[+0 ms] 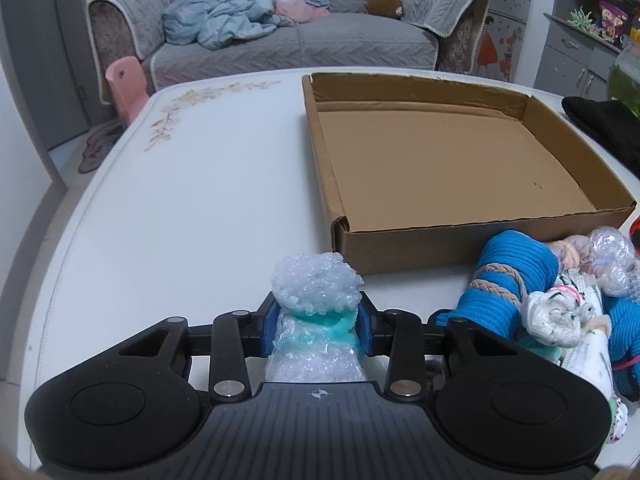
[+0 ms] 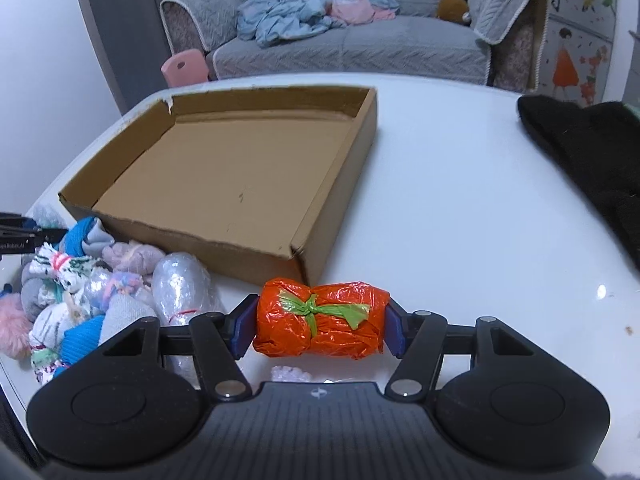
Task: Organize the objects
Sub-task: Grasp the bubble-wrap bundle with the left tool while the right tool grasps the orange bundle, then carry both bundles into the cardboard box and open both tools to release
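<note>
1. Left gripper point(image 1: 316, 330): jaws closed on a bubble-wrap bundle point(image 1: 316, 300). Both blue pads press its waist, where a teal band point(image 1: 326, 320) is tied round it. The bundle's crumpled top rises beyond the fingertips; its lower part runs back between the fingers toward the camera.
2. Right gripper point(image 2: 316, 330): jaws closed on an orange plastic bundle point(image 2: 322, 322), tied with a green strip point(image 2: 320, 310) knotted at the middle. The bundle lies crosswise, one end against each blue pad, and fills the whole gap.
3. Cardboard tray point(image 1: 472, 248): shallow, open-topped, nothing inside. It stands on the white table point(image 1: 180, 200) just beyond both grippers. The bubble-wrap bundle sits near its front left corner, the orange bundle near its front right corner; both are outside it.
4. Pile of bundles point(image 2: 80, 292): between the two grippers, in front of the tray. It holds blue knitted rolls point(image 1: 516, 272), white patterned cloth rolls point(image 2: 60, 268), a clear wrapped roll point(image 2: 184, 284) and a pink fluffy piece point(image 2: 12, 324).
5. Black cloth point(image 2: 588, 160): on the table's right side, well apart from the tray.
6. Grey sofa point(image 1: 320, 40): beyond the table, with a light blue blanket point(image 1: 236, 12) heaped on it.
</note>
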`<action>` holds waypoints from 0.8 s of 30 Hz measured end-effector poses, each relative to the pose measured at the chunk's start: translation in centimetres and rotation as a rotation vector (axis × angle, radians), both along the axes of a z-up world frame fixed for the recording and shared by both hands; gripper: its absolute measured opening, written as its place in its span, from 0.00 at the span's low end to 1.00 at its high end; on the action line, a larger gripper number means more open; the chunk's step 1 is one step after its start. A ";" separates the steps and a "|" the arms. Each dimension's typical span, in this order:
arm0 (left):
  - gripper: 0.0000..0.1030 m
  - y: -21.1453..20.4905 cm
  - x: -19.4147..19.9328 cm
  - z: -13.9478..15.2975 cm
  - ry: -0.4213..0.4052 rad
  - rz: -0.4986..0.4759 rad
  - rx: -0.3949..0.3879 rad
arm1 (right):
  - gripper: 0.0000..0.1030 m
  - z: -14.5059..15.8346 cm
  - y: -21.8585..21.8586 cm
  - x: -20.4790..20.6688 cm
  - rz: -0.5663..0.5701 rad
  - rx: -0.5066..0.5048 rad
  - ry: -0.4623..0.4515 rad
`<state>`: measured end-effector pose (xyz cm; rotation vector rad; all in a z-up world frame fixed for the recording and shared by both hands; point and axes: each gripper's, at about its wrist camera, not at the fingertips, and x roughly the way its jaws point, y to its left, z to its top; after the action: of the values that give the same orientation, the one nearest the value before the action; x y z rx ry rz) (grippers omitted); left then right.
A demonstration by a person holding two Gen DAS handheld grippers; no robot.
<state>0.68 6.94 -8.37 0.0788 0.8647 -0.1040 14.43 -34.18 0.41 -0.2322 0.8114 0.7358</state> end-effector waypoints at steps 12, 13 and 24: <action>0.42 0.1 -0.5 7.8 -0.138 0.012 -0.033 | 0.56 7.3 0.5 -0.2 0.055 0.063 -0.104; 0.42 -0.2 0.1 8.7 -0.154 0.009 -0.030 | 0.56 7.8 1.1 -0.1 0.070 0.067 -0.110; 0.42 -6.3 11.2 11.6 -0.242 -0.116 -0.022 | 0.56 11.1 13.6 3.6 0.326 0.086 -0.223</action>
<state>11.87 0.62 3.26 0.1189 0.6172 -0.2084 18.05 -20.56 11.47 -0.3674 0.5333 1.0288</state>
